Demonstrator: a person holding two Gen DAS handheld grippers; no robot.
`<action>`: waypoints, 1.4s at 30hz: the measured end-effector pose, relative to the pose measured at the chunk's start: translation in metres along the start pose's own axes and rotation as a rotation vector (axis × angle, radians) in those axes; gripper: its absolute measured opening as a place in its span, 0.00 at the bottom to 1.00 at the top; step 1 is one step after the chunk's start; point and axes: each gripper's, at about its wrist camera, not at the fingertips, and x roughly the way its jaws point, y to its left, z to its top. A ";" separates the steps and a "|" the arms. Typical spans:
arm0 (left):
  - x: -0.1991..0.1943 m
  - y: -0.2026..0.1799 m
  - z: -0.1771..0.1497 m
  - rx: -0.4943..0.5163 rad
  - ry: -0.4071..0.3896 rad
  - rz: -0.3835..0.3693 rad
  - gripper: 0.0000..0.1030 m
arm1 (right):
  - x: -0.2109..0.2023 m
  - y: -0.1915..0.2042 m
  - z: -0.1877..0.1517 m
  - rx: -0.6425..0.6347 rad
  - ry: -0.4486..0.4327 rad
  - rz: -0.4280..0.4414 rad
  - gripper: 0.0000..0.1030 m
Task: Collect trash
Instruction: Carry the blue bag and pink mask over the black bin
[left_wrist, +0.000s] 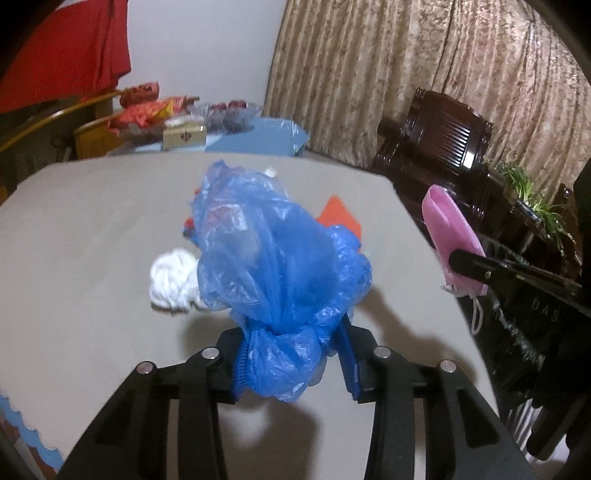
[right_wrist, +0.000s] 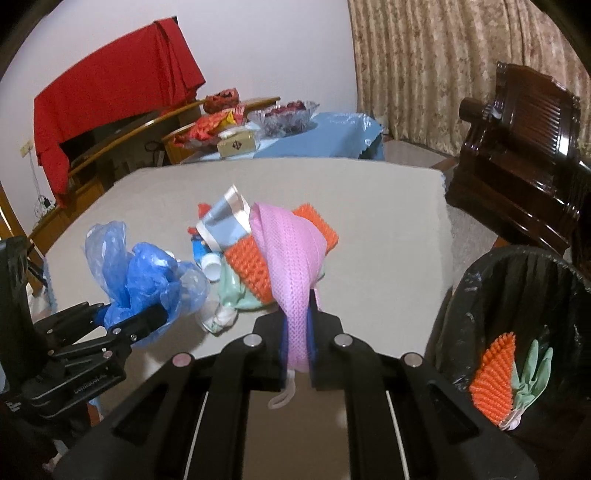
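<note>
My left gripper (left_wrist: 293, 363) is closed around the gathered neck of one crumpled, translucent blue plastic bag (left_wrist: 273, 258), which billows up above my fingers, lifted clear of the grey cloth-covered table (left_wrist: 92, 240). My right gripper (right_wrist: 298, 341) is clamped tight on one pink pleated face mask (right_wrist: 291, 266) of soft woven fabric, its white ear loop (right_wrist: 284, 395) dangling below the pads; the mask hangs over the table's near edge

Taking the table as the landmark: on its middle lies a small heap of rubbish. In it I count one orange bristly rubber mat (right_wrist: 258, 266) with rows of little spikes, one shiny silver-blue foil wrapper (right_wrist: 225, 221) with pale edges, one mint-green rubber glove (right_wrist: 236, 295), limp and smooth, one crumpled white tissue ball (left_wrist: 173, 284), and at least one small white bottle cap (right_wrist: 211, 264); other bits are too tangled to count

Beside the table's right edge stands one round bin lined with a glossy black plastic bag (right_wrist: 517, 295). Inside it I see one more orange spiky piece (right_wrist: 495, 380), fanned out, and one more mint-green glove (right_wrist: 532, 376)

Beyond the table's far edge sits a lower table under a blue cloth (right_wrist: 332, 136), carrying one cut-glass bowl (right_wrist: 284, 114) and one cream tissue box (right_wrist: 238, 144)
</note>
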 end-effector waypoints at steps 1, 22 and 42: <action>-0.002 -0.001 0.003 0.001 -0.007 -0.002 0.39 | -0.003 -0.001 0.002 0.002 -0.008 0.001 0.07; -0.014 -0.100 0.050 0.117 -0.088 -0.132 0.39 | -0.100 -0.062 0.007 0.079 -0.158 -0.092 0.07; 0.010 -0.230 0.052 0.277 -0.090 -0.314 0.40 | -0.168 -0.172 -0.037 0.200 -0.202 -0.345 0.07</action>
